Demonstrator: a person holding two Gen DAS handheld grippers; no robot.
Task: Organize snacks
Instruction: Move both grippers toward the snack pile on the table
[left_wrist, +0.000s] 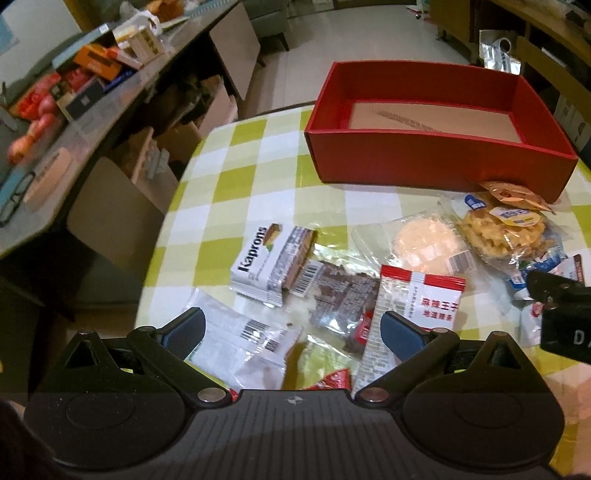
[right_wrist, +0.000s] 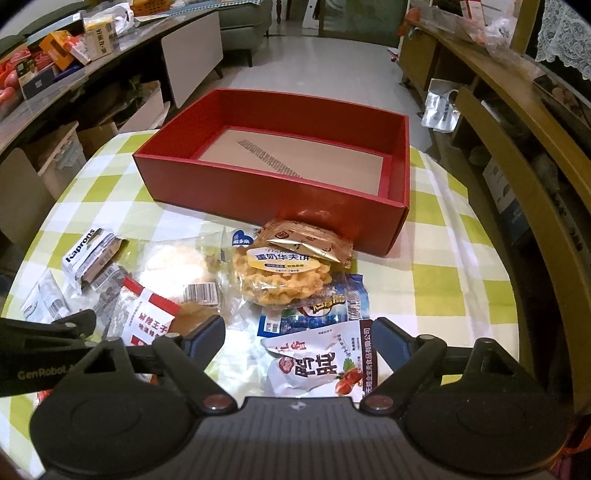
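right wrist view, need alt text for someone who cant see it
The right gripper, open, hovers over wrapped snacks on a green-and-white checked tablecloth, a white and red packet between its fingers. Beyond lie a bagged waffle and an empty red box.

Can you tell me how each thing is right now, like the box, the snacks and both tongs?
Red box: open, no snacks inside.
Waffle pack: sealed, lying on the table.
Kaprons pack: end torn open.
Left tongs: open, holding nothing.
Right tongs: open, holding nothing.
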